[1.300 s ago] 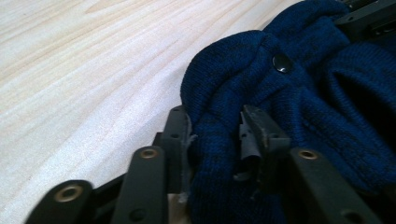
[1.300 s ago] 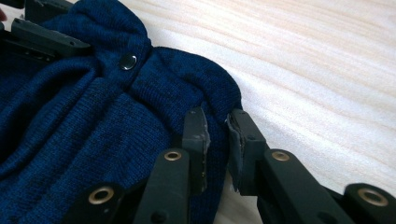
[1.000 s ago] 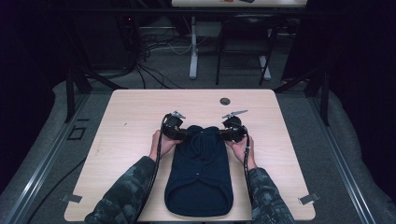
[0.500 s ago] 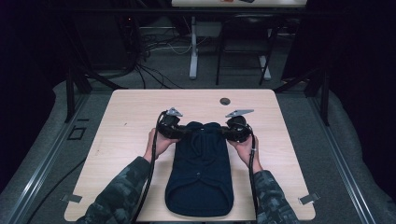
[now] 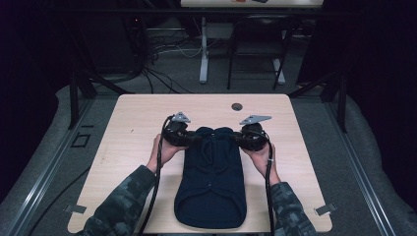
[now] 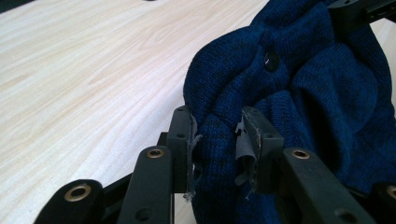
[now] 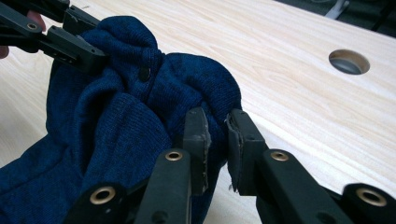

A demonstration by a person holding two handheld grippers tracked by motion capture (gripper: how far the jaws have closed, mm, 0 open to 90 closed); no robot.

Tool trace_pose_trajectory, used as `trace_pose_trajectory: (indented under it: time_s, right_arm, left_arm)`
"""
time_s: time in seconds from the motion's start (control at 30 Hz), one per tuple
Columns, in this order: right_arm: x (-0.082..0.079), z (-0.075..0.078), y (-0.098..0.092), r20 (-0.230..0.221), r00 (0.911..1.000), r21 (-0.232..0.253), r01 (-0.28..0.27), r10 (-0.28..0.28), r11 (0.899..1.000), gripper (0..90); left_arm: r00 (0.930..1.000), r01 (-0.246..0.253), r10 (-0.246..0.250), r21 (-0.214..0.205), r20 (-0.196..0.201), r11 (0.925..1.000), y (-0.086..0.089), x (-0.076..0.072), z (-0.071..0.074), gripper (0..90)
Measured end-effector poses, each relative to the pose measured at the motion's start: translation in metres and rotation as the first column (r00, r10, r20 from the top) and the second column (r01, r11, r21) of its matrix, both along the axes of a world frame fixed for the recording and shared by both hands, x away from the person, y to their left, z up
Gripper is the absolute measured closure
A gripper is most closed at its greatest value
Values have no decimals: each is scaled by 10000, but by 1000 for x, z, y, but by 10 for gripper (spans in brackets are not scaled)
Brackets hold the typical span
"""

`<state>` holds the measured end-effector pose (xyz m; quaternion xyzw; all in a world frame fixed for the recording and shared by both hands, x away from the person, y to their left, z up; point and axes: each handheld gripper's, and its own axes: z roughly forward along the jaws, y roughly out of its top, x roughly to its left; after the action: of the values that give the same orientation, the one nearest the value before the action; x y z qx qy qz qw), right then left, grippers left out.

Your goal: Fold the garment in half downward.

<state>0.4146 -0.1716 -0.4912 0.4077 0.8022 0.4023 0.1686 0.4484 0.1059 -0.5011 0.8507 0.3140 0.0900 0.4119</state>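
A dark blue sweater [image 5: 211, 182] is spread on the table [image 5: 128, 123] — its far end is bunched and lifted. That end is pinched on one side by the left gripper [image 6: 217, 140] and on the other by the right gripper [image 7: 217, 135] — cloth is squeezed tight between both pairs of jaws.

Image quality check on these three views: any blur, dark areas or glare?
High view: dim, the room around the table nearly black, the navy sweater shows little detail. Left gripper view: knit sharp and evenly lit, the left tool soft at the bottom edge. Right gripper view: sharp knit around the right tool, no glare on the wood.
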Motion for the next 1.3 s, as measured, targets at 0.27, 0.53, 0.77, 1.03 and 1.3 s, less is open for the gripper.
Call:
trace_pose_trajectory:
  time_s: [0.27, 0.53, 0.77, 1.03, 1.3]
  right_arm:
    - [-6, 8, 1, 428, 9991, -97, -63, 67, 9999, 789]
    - [-10, 17, 0, 729, 9972, -208, -159, 173, 9997, 789]
    - [-16, 22, 0, 986, 9948, -160, -249, 264, 9996, 788]
    - [-22, 27, 1, 1314, 9909, -148, -289, 306, 9995, 788]
    - [-27, 30, 2, 1532, 9867, -298, -499, 539, 9983, 788]
  left_arm:
    - [9998, -11, 14, -142, 198, 9999, 2, -3, 6, 676]
    - [9990, 95, -91, -86, 429, 9999, 1, -7, 15, 676]
    - [9991, 364, -365, 70, 193, 9993, 1, -9, 20, 668]
    - [9980, 526, -521, -128, 346, 9985, 4, -14, 26, 684]
    - [9963, 847, -850, 161, 152, 9963, 4, -16, 30, 674]
